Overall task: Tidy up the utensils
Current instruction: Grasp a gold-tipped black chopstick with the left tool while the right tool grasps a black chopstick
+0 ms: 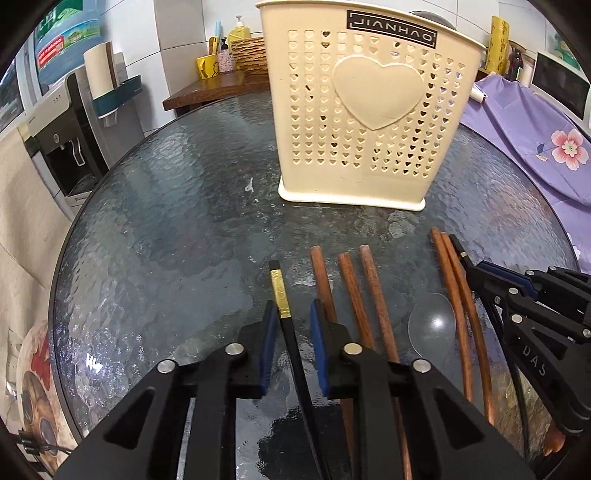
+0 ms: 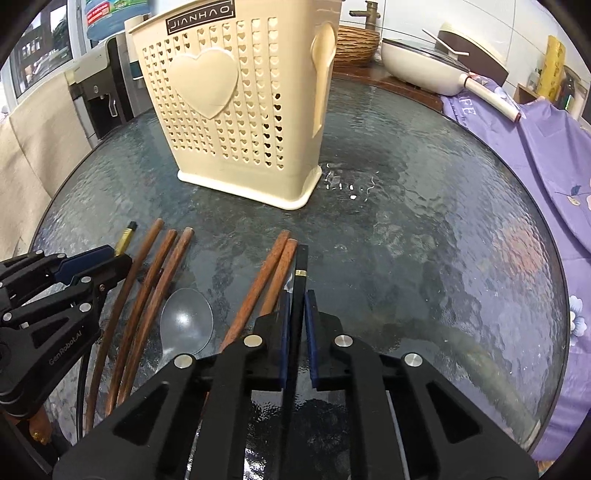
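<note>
Past the far edge of your round glass table (image 2: 424, 229) a wooden counter (image 1: 218, 88) carries a woven basket (image 1: 249, 51), a yellow soap bottle (image 1: 239, 31) and a white lidded pan (image 2: 417, 66). Off the left edge stands a water dispenser (image 1: 70, 136); purple flowered cloth (image 2: 546, 155) lies along the right edge.

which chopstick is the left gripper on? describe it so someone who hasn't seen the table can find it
Start at the cream heart-pattern basket standing on the round glass table; a row of utensils lies in front of it. The one between the left gripper fingers is the leftmost in that row. This black chopstick has a wide gold band near its end, unlike the brown wooden chopsticks beside it.
</note>
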Tool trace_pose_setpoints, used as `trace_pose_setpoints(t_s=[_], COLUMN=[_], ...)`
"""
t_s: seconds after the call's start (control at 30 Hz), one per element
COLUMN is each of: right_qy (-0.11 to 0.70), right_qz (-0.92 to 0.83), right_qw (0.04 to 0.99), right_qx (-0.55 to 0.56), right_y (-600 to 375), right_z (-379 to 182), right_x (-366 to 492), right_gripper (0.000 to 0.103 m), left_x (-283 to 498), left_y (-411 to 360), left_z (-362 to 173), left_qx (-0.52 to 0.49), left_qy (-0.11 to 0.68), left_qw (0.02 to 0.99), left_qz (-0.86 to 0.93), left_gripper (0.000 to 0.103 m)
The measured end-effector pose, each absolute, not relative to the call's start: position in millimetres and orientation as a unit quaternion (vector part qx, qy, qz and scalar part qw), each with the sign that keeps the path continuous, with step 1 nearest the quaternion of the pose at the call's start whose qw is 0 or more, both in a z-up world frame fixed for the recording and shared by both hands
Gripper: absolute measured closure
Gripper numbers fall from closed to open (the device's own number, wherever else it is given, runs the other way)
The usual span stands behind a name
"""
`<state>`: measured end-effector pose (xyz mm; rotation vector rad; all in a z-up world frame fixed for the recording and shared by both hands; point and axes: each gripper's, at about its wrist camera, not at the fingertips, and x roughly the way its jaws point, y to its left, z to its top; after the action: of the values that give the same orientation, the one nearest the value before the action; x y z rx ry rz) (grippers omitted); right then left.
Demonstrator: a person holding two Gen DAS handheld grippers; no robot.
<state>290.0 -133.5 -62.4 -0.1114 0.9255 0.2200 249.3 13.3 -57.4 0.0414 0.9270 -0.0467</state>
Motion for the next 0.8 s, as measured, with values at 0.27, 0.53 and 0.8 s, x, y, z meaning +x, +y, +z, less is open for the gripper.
trace_pose_setpoints(t_s=[0.27,0.53,0.8], right_qy=[0.442,0.439,0.435], right_qz=[0.110,0.115,0.118], right_qw=[0.888,0.889,0.891], right_qx=[-0.057,-0.058,-0.050], right_y=[-134,-134,-136], right_z=[-63,-64,-64], right_x=[290,289,289], right_gripper=[0.095,0.095,0.095], left_x=[247,250,257], left_y=[14,21,29], left_z=[-58,-57,-57], left_qx=[0.009,-0.003,-0.022], left_qy=[0.450,0.452,0.456], left_qw=[0.893,0.892,0.889], left_qz=[-0.025,-0.025,-0.035], left_gripper=[0.094,0.095,0.096])
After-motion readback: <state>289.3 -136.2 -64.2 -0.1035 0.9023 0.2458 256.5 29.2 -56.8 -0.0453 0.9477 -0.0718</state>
